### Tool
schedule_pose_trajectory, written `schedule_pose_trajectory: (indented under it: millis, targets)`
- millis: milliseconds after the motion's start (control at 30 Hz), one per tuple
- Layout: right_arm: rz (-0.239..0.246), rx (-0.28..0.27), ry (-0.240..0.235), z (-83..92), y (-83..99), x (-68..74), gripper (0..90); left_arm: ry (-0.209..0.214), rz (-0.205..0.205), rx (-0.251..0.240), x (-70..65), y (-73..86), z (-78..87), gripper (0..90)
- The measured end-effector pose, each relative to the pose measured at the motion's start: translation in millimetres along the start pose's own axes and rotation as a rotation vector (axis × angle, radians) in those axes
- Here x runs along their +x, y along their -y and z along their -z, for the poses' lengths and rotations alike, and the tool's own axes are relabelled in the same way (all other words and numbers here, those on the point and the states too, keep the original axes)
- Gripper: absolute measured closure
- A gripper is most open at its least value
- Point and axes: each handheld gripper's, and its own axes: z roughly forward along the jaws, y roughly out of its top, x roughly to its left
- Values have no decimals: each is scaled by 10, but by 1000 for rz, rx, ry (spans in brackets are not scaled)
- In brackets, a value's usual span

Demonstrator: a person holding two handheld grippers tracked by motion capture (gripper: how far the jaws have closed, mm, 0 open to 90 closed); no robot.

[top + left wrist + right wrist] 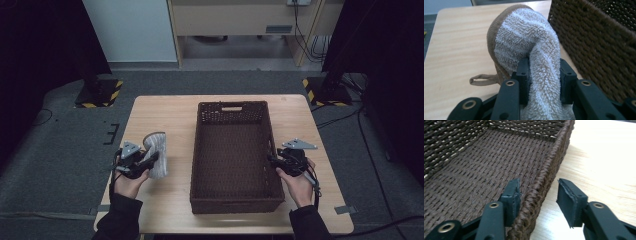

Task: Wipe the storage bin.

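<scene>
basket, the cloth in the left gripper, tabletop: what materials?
Basket: dark brown woven fibre, rattan or paper cord by the look; matte, plaited strands and braided rim. Cloth: pale fluffy terry pile, with a tan knit edge and hanging loop. Tabletop: light wood or wood-look laminate, smooth with faint grain.

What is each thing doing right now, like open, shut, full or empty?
Left gripper: shut on the towel.
Towel: bunched, held up off the table, beside the basket.
Right gripper: open, jaws on either side of the basket's rim; one touches it, the other is apart.
Basket: empty, standing on the table.
Table: holding the basket.
</scene>
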Motion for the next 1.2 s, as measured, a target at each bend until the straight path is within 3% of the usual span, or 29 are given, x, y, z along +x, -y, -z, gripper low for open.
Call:
schedule_pose_trajectory:
  millis: [167,600,1200]
  targets:
    - [23,6,-19,3,-8,16,644,15,15,-16,-26,-161,-161,668]
    - [42,5,-39,12,-13,-8,659,24,7,-44,-67,-581,-514,668]
    - [66,-2,-41,-30,-44,-69,685,52,-48,-59,-172,-999,-1061,674]
